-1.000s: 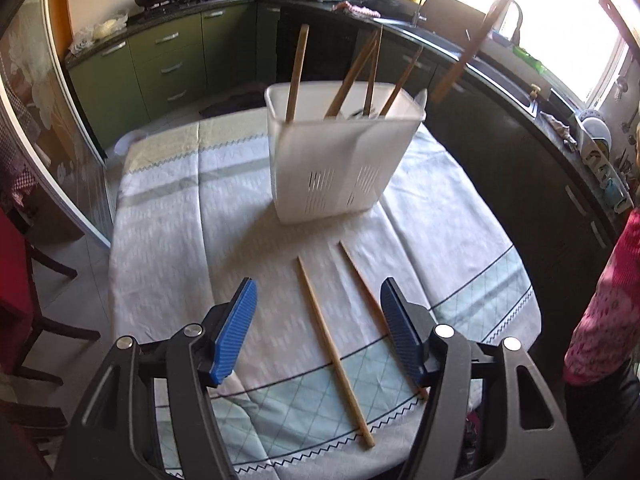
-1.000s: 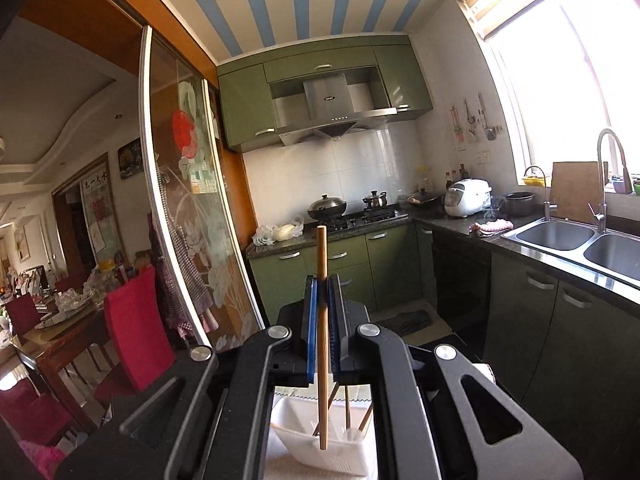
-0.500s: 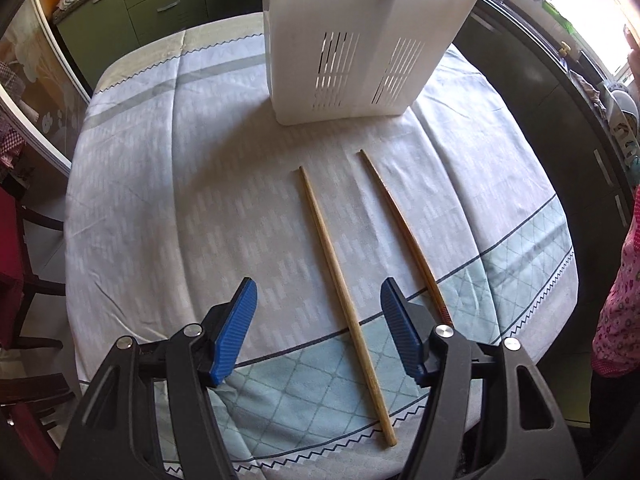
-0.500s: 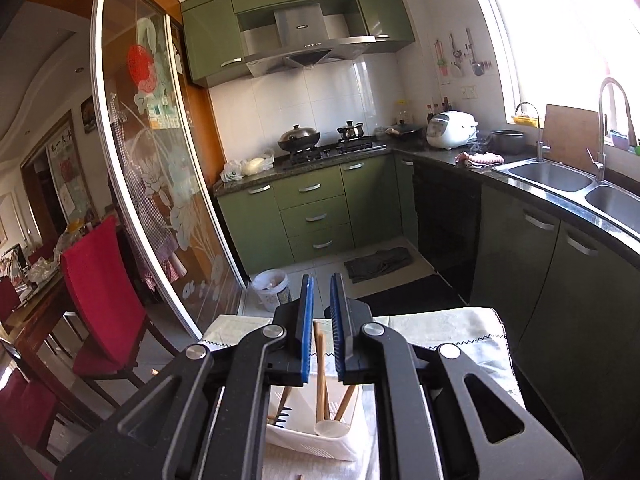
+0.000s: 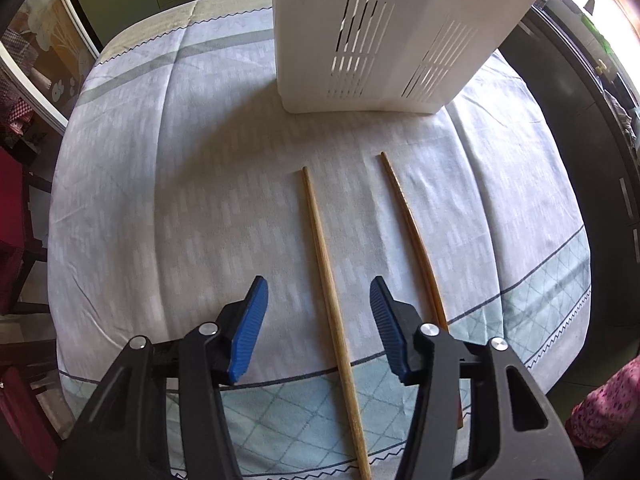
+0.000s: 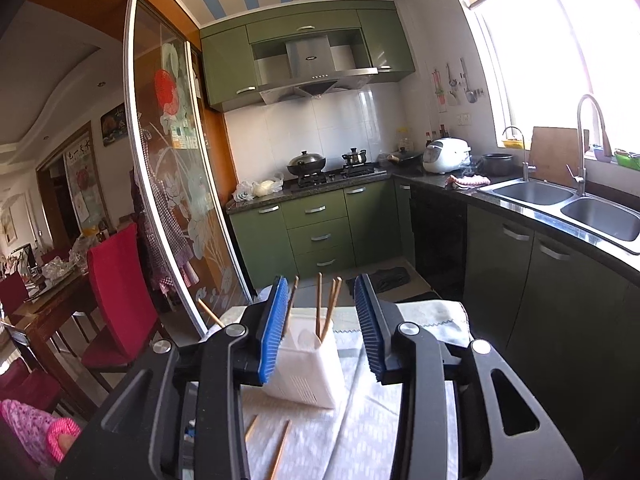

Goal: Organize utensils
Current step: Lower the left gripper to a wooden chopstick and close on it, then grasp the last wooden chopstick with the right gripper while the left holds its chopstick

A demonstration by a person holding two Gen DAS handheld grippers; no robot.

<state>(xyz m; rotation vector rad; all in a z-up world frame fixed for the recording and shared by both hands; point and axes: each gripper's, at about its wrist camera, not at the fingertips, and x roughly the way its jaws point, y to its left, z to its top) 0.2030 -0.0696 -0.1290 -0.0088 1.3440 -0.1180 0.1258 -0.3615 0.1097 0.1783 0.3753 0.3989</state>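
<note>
A round table under a pale grey-white cloth with a green checked border [image 5: 168,184] fills the left wrist view, bare and roomy on its left half. At its far side stands a tall white slotted plastic utensil holder [image 5: 384,40]. Only the right wrist view shows that holder's top, with several wooden chopsticks upright inside [image 6: 326,308], and the green kitchen cabinets [image 6: 320,232] beyond. Two long wooden chopsticks lie apart on the cloth: a lighter one [image 5: 320,240] and a darker one [image 5: 412,232]. The left gripper [image 5: 318,292] is closing, its pads straddling the lighter stick without touching. The right gripper [image 6: 320,304] is opening, nothing between its pads.
</note>
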